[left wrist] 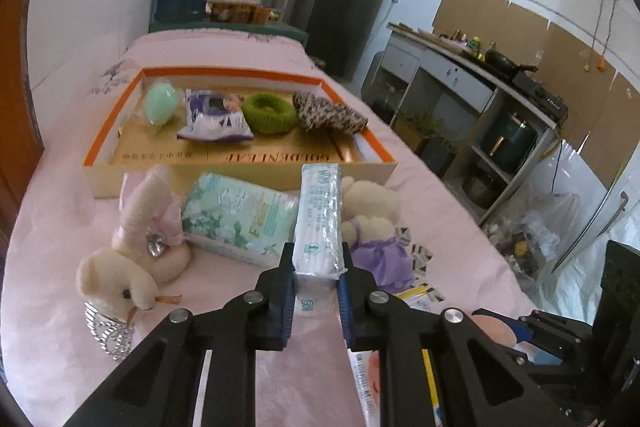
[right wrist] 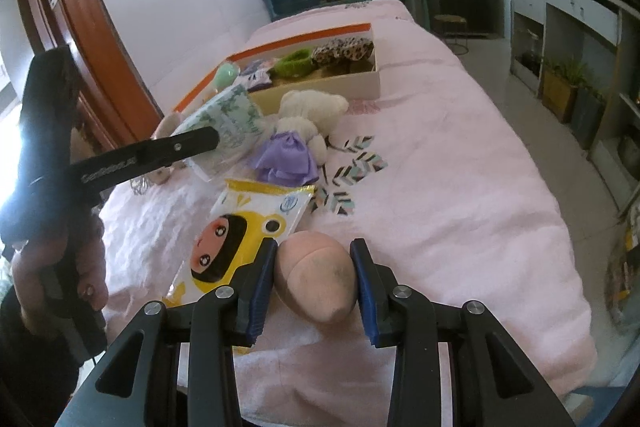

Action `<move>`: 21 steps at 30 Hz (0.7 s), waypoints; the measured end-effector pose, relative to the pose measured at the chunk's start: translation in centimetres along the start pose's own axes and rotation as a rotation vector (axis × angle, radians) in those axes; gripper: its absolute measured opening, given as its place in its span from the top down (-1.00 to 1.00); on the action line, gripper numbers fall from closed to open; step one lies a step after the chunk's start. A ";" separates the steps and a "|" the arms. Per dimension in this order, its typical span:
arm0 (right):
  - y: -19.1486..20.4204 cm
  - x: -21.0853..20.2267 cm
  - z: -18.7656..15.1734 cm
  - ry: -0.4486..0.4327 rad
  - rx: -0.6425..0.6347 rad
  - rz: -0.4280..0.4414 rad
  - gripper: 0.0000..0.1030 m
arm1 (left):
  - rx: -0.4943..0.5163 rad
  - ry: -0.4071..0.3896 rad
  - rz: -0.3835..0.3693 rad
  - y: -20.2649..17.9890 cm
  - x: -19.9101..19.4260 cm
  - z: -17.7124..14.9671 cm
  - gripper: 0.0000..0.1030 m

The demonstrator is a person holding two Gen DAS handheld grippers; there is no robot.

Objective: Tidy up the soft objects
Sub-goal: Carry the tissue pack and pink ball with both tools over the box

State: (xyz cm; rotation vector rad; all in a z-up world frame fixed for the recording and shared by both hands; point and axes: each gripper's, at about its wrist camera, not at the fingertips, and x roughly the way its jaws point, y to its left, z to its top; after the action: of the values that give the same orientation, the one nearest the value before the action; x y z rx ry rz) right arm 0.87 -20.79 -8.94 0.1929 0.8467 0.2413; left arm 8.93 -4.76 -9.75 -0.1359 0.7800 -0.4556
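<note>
The left tool [left wrist: 318,281] points forward and downward, its blue-padded fingers [left wrist: 286,301] pressed against both sides of a narrow white pack [left wrist: 318,223] that stands out ahead of its tips. The right tool [right wrist: 314,277] tilts down likewise, its fingers [right wrist: 260,293] flanking a peach-coloured soft ball [right wrist: 316,275]; both pads seem to touch it, though the contact is hard to judge. A hand [right wrist: 60,267] grips the left tool's handle.
</note>
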 end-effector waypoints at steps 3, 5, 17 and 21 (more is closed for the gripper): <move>0.0 -0.5 0.5 -0.018 0.002 0.001 0.26 | 0.008 -0.032 -0.005 -0.1 -0.9 0.3 0.64; 0.1 -0.7 1.0 -0.031 -0.006 -0.002 0.26 | 0.008 -0.052 -0.006 -0.2 -1.7 0.6 0.64; 1.7 -1.7 4.7 -0.108 -0.078 0.014 0.26 | -0.018 -0.138 0.014 0.9 -5.2 2.7 0.64; 2.3 -2.1 6.7 -0.154 -0.094 0.026 0.26 | -0.036 -0.157 0.037 1.8 -6.0 3.7 0.64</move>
State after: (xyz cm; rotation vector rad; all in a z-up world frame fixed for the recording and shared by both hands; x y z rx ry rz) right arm 4.30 -19.66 -2.51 0.1329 0.6788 0.2868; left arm 8.44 -0.68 -3.71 -0.1879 0.6355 -0.3910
